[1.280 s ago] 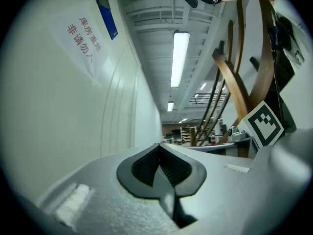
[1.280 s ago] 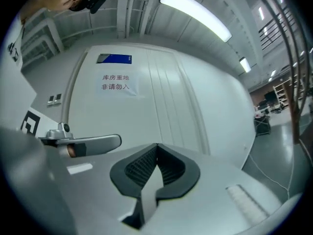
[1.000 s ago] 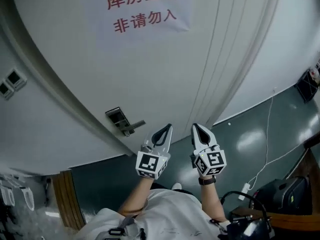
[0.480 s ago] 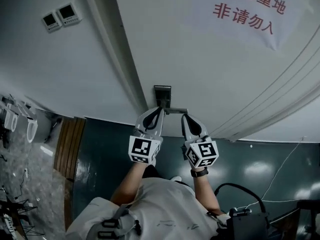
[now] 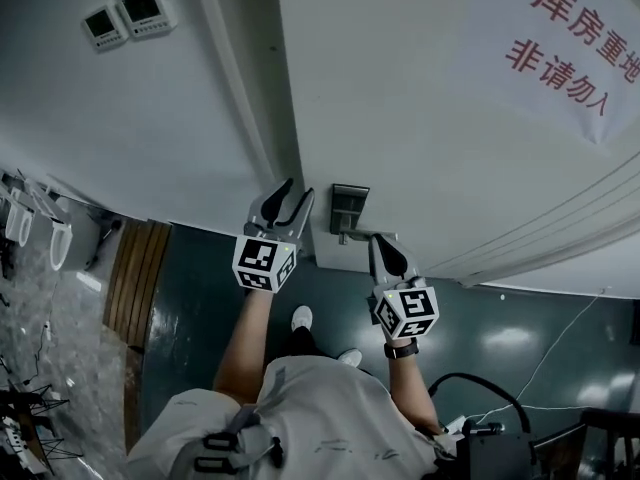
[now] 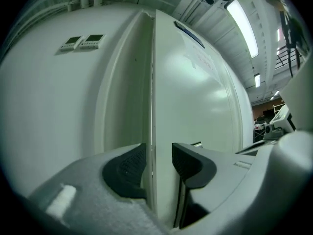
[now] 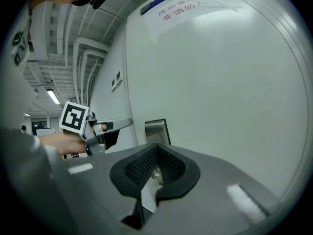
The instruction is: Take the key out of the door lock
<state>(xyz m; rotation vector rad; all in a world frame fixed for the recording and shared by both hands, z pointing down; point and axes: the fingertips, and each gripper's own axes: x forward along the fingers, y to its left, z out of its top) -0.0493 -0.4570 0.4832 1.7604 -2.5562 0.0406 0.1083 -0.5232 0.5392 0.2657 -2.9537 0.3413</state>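
Note:
The white door (image 5: 420, 98) carries a metal lock plate (image 5: 350, 206) with a lever handle (image 5: 355, 236) below it. I cannot make out a key in any view. My left gripper (image 5: 297, 188) is just left of the plate, at the door's edge. Its jaws have just been opening and now stand open with nothing between them; in the left gripper view (image 6: 159, 155) the door edge (image 6: 151, 82) runs beyond the gap. My right gripper (image 5: 384, 243) is shut, its tip right under the handle's end. Above its closed jaws (image 7: 155, 168) stands the lock plate (image 7: 156, 130). A small shiny bit shows in the slit; I cannot tell what it is.
A paper sign (image 5: 570, 53) with red characters hangs on the door. Two wall switches (image 5: 125, 13) sit left of the frame. Below are a dark floor, a wooden strip (image 5: 135, 288), the person's shoes (image 5: 300, 318) and black gear with a cable (image 5: 500, 448).
Both grippers have come up to the lock. The left one has moved to the left of the plate and opened. The right one has stayed shut and now sits under the handle.

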